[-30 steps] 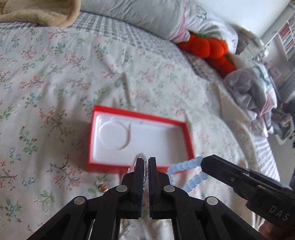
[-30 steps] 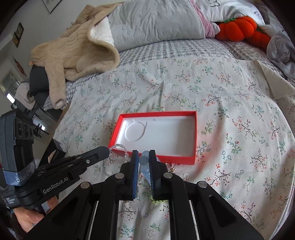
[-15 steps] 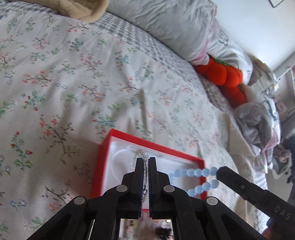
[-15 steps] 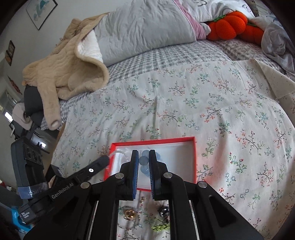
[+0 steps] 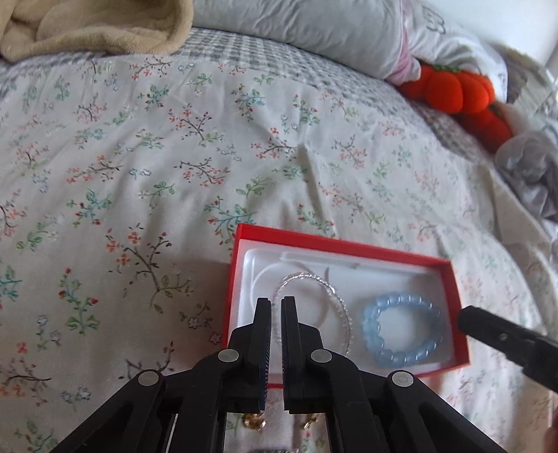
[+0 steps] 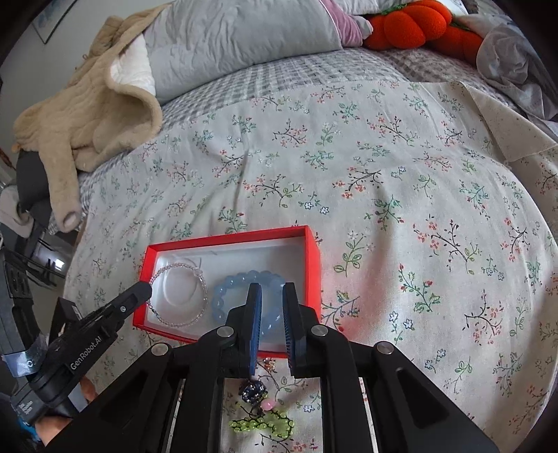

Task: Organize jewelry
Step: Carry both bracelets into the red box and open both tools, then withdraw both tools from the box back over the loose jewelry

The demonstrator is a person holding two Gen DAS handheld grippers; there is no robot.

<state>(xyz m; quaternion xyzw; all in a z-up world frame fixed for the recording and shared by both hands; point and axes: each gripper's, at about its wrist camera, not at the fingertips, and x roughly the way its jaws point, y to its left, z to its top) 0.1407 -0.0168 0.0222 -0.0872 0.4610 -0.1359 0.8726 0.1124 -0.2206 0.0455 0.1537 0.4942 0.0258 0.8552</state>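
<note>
A red box (image 5: 341, 245) (image 6: 312, 254) with a white liner lies on the floral bedspread. A clear bead bracelet (image 5: 333, 299) (image 6: 181, 268) lies in its left half. A blue bead bracelet (image 5: 397, 327) (image 6: 230, 282) lies in its right half. My left gripper (image 5: 276, 303) (image 6: 144, 291) sits over the clear bracelet's near left edge with its jaws almost closed; a strand seems to run between them. My right gripper (image 6: 272, 289) (image 5: 469, 319) is slightly open above the blue bracelet and holds nothing.
Loose jewelry lies in front of the box: gold pieces (image 5: 254, 421), a dark bead ball (image 6: 253, 390), a pink bead and a green bead strand (image 6: 265, 425). A beige blanket (image 6: 87, 115), grey pillow (image 6: 237, 31) and orange plush (image 6: 408, 24) lie at the far end.
Both bracelets went from hanging in the grippers above the bed to lying inside the red box. My right gripper opened and let go of the blue bracelet.
</note>
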